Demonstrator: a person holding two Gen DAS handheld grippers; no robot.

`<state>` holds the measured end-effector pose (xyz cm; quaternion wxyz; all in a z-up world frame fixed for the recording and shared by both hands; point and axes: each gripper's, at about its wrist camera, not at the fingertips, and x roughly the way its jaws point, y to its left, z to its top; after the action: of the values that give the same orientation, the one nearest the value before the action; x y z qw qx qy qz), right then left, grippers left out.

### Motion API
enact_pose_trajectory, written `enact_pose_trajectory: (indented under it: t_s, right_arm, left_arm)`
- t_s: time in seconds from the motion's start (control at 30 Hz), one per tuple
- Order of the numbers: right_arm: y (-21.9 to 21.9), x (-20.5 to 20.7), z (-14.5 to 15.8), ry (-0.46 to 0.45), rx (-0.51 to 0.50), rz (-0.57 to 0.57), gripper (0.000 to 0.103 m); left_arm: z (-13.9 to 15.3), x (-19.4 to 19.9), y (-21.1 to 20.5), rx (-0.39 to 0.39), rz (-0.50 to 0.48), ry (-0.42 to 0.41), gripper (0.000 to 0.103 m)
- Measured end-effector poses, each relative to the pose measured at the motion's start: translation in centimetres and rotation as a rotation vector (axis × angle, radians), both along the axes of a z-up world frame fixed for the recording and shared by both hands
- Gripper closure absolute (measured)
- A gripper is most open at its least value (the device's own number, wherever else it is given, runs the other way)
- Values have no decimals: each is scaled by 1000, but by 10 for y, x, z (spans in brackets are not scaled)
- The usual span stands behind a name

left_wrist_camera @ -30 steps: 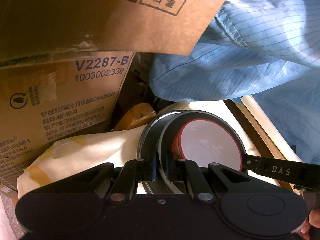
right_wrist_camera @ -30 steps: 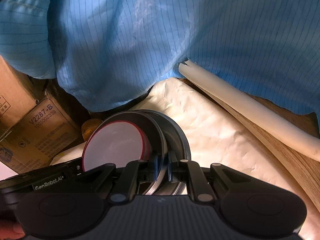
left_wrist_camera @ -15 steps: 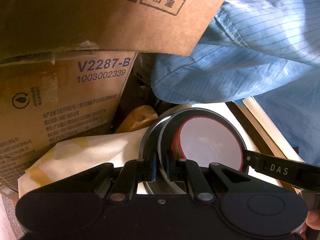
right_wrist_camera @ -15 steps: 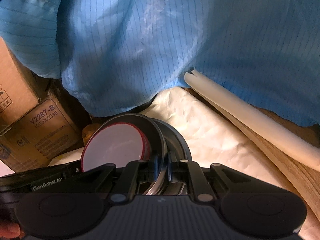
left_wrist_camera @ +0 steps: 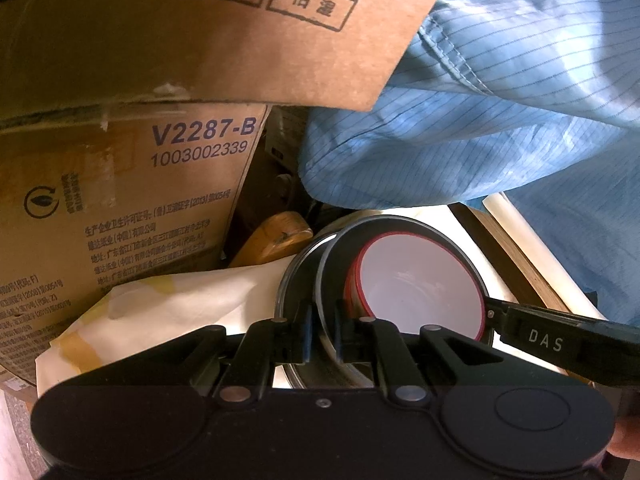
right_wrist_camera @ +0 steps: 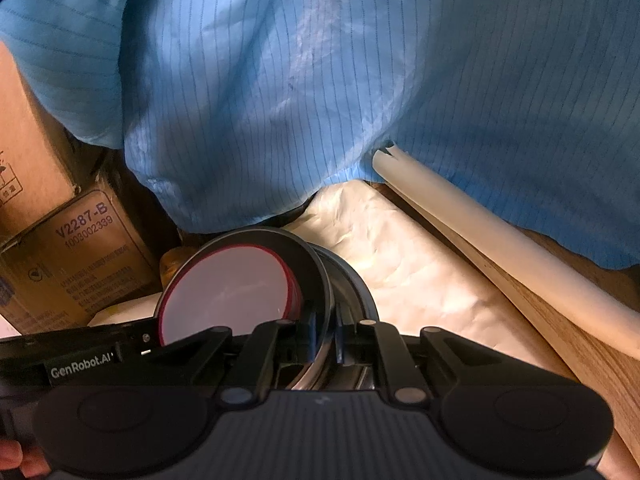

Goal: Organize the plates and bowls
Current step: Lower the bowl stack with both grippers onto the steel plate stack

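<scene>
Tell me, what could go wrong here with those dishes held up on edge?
1. Both the left gripper and the right gripper pinch only the thin rim of the dark plate, so it might slip.
2. The red-rimmed bowl sits loose inside the tilted plate and could slide out.
3. The cardboard box and blue cloth crowd close, so a bump seems possible.
</scene>
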<state>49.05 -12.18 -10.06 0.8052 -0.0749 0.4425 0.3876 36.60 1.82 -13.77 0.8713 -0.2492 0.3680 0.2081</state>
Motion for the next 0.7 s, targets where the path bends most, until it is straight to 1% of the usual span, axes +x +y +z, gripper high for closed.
enact_pose_trajectory:
  t_s: [0.43,0.7]
  right_arm:
    - [-2,-2,-3,-7,8,-5,92]
    - [-4,0,-6,5,19,-12,91]
  left_arm:
    - [-4,-3,5,-12,1,-12,90]
    - [-5,-5,6,-9,17,-15,79]
